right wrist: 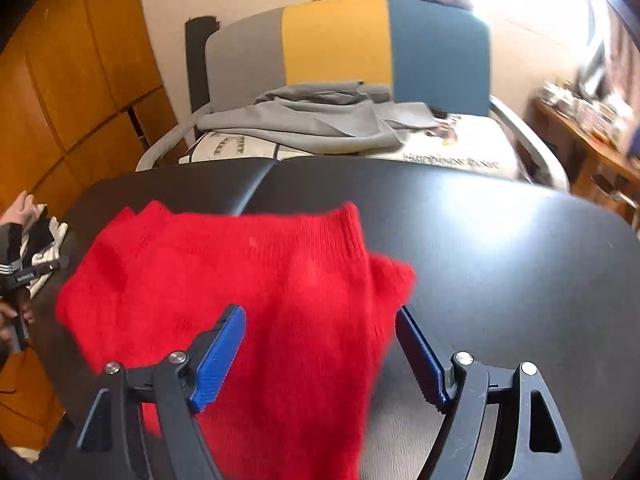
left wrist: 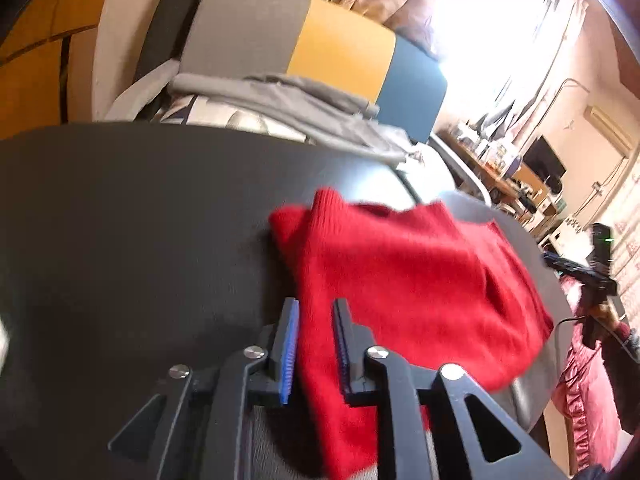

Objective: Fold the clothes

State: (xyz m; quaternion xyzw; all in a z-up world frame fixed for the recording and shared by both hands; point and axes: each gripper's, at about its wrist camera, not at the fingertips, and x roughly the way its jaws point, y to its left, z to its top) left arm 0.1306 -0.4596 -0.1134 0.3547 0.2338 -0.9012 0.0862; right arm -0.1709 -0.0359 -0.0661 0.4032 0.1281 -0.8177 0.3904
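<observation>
Both grippers, left [left wrist: 316,344] and right [right wrist: 320,354], have black angular frames with silver round screws and ribbed blue pads [right wrist: 218,364]; the sleeve [right wrist: 12,256], blurred, seems dark with white stripes.

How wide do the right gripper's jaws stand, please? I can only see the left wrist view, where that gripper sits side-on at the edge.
Observer: The right gripper is wide open. The red sweater shows between its blue pads, and they do not press on it.
Operator: Thank you. Is the black table one unbroken surface?
Observer: No. A seam runs from the far edge of the black table towards the sweater.
Operator: And what lies under the grey garment on the chair?
Observer: Beside the grey garment, a white printed cover with dark lettering shows on the seat.
</observation>
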